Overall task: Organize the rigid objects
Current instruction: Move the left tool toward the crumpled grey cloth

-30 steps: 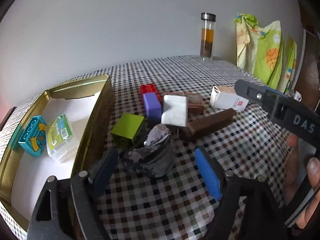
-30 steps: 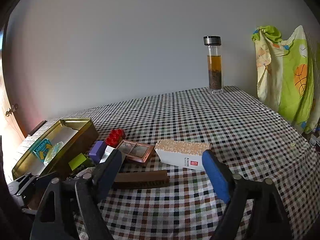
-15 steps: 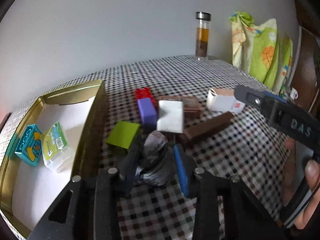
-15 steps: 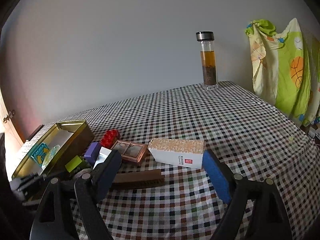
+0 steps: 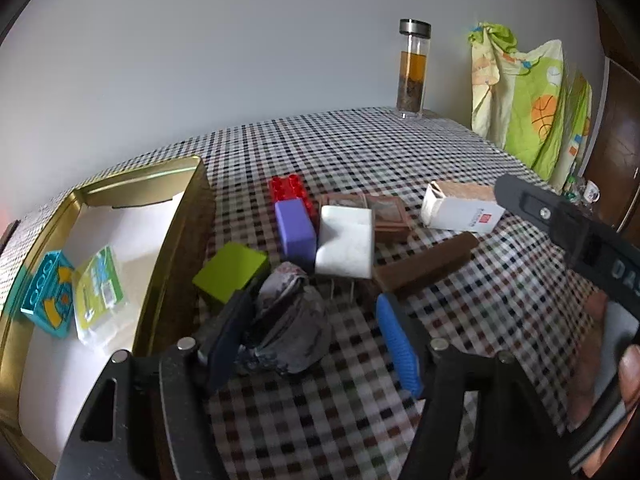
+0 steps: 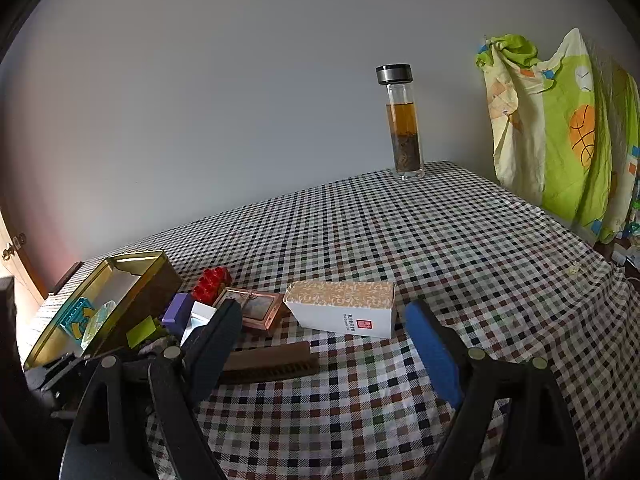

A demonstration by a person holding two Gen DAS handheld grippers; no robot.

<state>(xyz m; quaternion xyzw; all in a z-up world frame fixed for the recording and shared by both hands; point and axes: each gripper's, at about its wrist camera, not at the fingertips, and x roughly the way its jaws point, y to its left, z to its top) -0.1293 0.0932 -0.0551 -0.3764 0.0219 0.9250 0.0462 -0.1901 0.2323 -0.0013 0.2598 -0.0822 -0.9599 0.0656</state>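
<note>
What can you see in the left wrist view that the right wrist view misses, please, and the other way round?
Only the left wrist view shows the grey stone clearly, lying between the open jaws of the left gripper, and the person's hand on the other tool.

Only the right wrist view shows the open right gripper, hovering empty above the brown brush.

Both show the gold tin, red brick, purple block, white carton, tea bottle and checked tablecloth.
</note>
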